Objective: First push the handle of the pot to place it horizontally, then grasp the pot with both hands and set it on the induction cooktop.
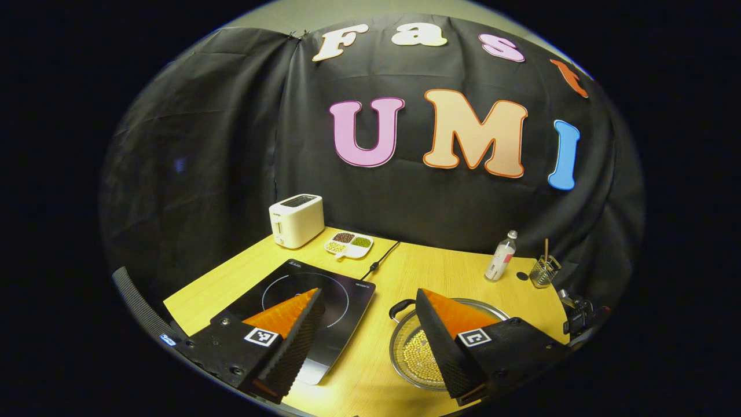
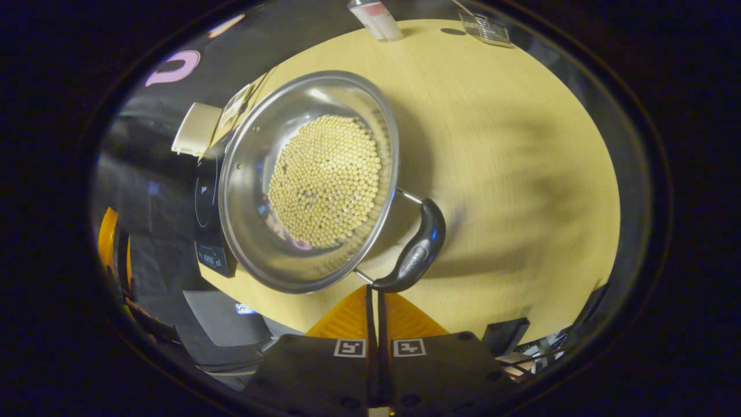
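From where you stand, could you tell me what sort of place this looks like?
Probably a staged kitchen counter in a recording booth: an induction cooktop, a toaster and a steel pot of beans sit on a wooden table backed by black cloth.

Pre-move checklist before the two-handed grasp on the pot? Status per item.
1. Left gripper open: ok, fingers spread wide above the table.
2. Right gripper open: not ok, fingers closed together, tips at the near handle.
3. Near handle horizontal: cannot tell from the right gripper view; it sticks out from the rim.
4. Far handle reachable by the left gripper: ok, it shows between the spread fingers.
5. Induction cooktop surface free: ok, nothing rests on the visible glass.
6. Pot contents: ok, beans sit low in the bowl.
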### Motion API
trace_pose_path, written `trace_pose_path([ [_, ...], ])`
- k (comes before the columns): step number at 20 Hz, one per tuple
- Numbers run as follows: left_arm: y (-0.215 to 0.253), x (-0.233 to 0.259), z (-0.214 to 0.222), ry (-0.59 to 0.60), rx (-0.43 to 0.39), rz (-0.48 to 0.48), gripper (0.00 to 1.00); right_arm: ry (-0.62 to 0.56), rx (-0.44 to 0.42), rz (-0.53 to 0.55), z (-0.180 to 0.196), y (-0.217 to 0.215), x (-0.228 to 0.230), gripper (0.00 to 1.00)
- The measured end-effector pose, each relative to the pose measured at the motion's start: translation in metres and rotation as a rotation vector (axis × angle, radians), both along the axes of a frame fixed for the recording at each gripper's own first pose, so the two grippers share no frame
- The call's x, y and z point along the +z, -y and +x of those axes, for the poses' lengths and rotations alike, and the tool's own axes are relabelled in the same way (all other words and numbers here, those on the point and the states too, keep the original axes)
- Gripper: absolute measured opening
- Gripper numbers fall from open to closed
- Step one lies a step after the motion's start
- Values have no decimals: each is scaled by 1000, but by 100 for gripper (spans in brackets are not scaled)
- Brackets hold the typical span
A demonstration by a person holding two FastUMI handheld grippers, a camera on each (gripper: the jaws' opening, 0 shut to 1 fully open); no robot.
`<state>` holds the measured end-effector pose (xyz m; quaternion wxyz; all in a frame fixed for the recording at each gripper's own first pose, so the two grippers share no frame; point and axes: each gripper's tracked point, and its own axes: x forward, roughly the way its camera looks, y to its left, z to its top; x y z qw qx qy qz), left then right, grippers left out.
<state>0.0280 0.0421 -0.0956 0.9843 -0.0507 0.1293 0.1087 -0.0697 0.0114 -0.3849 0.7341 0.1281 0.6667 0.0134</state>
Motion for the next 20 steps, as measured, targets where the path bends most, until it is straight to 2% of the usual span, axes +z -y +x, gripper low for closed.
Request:
trace_pose_path([
  [8, -1, -7, 2, -42, -18, 14, 97, 55, -96, -37, 32, 23, 5, 3],
  [18, 10, -17, -4, -79, -58, 24, 96, 107, -126, -75, 68, 38, 6, 3],
  [19, 12, -18, -6, -79, -64, 20, 97, 111, -122, -77, 71, 38, 7, 0],
  [20, 15, -19, -7, -81, -69, 17, 96, 114, -118, -78, 73, 39, 8, 3],
])
